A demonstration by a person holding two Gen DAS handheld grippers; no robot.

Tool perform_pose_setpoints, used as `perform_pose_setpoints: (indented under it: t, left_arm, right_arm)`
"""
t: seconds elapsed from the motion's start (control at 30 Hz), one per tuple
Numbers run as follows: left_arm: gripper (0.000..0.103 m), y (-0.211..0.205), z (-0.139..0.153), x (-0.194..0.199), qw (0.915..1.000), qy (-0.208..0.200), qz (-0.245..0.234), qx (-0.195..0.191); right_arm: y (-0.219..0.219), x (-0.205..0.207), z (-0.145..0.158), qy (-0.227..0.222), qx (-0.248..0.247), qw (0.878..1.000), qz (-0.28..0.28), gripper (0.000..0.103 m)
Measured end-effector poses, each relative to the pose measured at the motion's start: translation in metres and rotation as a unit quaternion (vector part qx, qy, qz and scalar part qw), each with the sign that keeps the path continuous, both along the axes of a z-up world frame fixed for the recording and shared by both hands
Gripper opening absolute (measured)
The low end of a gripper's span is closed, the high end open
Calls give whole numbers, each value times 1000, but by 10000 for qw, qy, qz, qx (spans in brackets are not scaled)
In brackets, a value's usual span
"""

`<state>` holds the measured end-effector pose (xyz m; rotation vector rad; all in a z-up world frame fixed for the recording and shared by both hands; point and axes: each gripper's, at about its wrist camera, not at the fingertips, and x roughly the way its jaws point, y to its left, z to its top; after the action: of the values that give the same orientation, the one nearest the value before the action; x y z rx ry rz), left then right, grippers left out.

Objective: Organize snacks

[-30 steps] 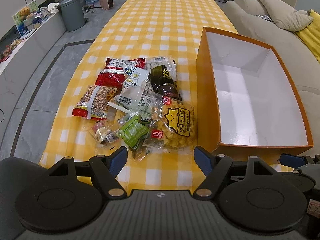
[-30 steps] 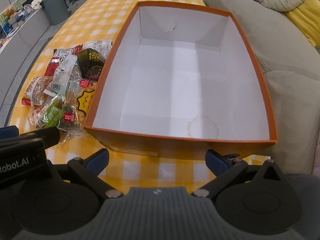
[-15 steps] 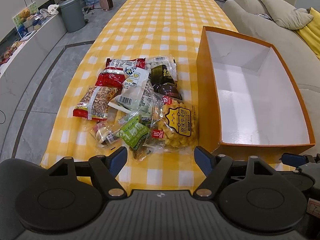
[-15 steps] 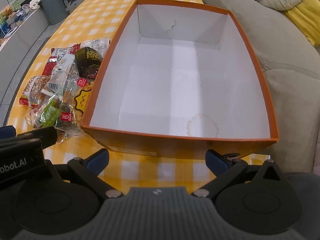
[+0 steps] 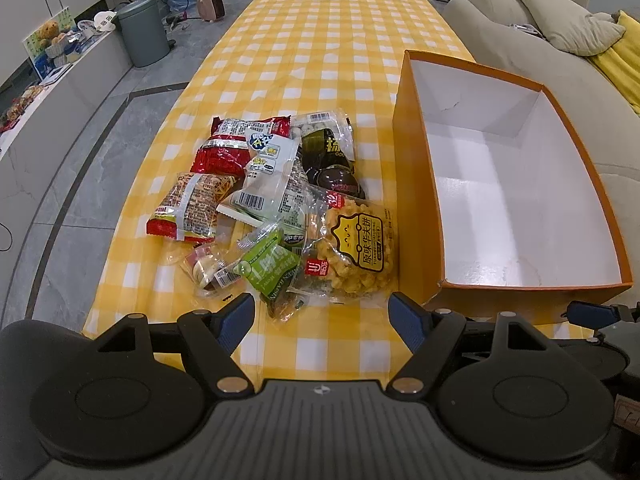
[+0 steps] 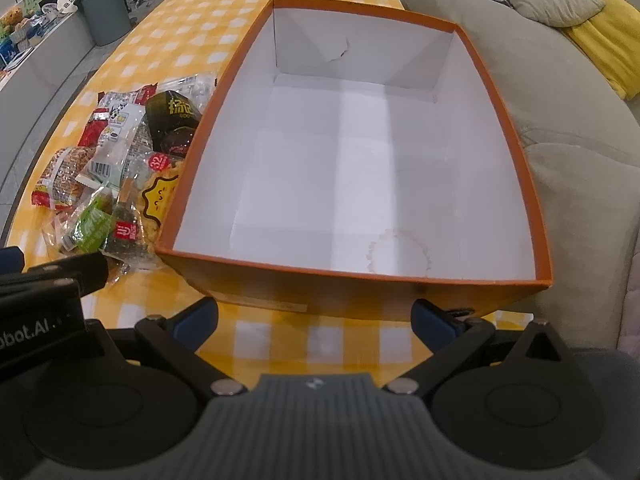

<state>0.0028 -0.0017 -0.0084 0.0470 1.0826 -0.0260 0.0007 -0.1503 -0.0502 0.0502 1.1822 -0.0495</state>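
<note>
A pile of snack packets lies on the yellow checked tablecloth (image 5: 320, 60): a yellow waffle bag (image 5: 356, 252), a green raisin packet (image 5: 268, 268), a red packet (image 5: 224, 152), a white packet (image 5: 264, 176) and a dark packet (image 5: 328, 156). An orange box (image 5: 412, 184) with a white, empty inside stands to their right. My left gripper (image 5: 320, 316) is open and empty just before the pile. My right gripper (image 6: 316, 320) is open and empty before the box's near wall (image 6: 340, 292). The pile also shows in the right wrist view (image 6: 116, 176).
A grey sofa (image 6: 560, 120) with a yellow cushion (image 6: 608, 40) runs along the table's right side. A grey bin (image 5: 144, 32) and a low white cabinet (image 5: 52, 92) stand on the floor at the left.
Both grippers have drifted slightly; the box and the pile look a little nearer in the right wrist view. Nothing was taken hold of.
</note>
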Motion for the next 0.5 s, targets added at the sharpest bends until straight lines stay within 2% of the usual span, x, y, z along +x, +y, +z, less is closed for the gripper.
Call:
perform_pose_setpoints:
  t: [0.5]
  left_arm:
    - [89,0,0,1,10000,8,35,-27]
  right_arm:
    - [-1,-1,3,-78,-29,10000,-14,100]
